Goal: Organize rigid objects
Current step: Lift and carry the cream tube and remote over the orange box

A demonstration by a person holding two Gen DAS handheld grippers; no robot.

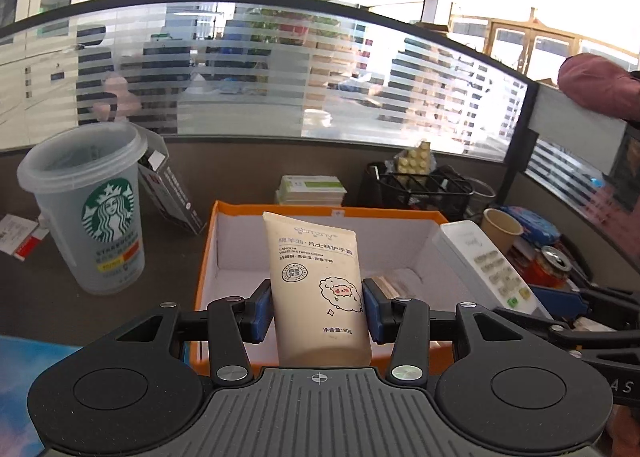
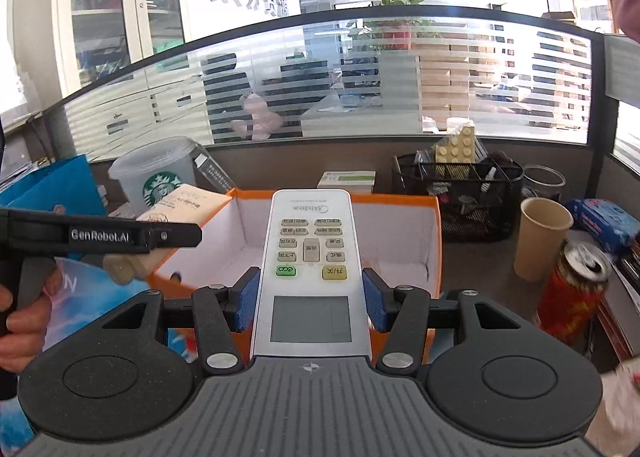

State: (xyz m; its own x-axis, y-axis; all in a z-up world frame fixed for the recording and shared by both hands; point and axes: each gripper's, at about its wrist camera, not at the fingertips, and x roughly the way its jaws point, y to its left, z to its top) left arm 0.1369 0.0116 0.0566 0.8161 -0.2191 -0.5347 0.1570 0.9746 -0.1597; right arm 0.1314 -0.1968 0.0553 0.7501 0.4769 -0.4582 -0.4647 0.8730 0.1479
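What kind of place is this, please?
Most likely an office desk in a cubicle: a striped glass partition stands behind the desk, a file cabinet stands by the wall, and a mesh desk organizer holds small supplies.

**What the two wrist views leave hidden**

In the left wrist view the hand cream tube (image 1: 318, 289) has its lower end behind the left claw's (image 1: 318, 311) body, so the cap is unseen. The tube also covers part of the orange box (image 1: 206, 257) floor. The remote control (image 1: 486, 265) runs behind the other claw at its lower end

In the right wrist view the remote's (image 2: 310, 257) bottom end is lost under the right claw (image 2: 310, 299), and it blocks the middle of the box (image 2: 436, 241). The hand (image 2: 22, 321) at the left edge is cut off. Contents of the black mesh basket (image 2: 460, 197) are too small to tell apart, and the plastic cup (image 2: 160, 173) is partly behind the tube (image 2: 176, 209)
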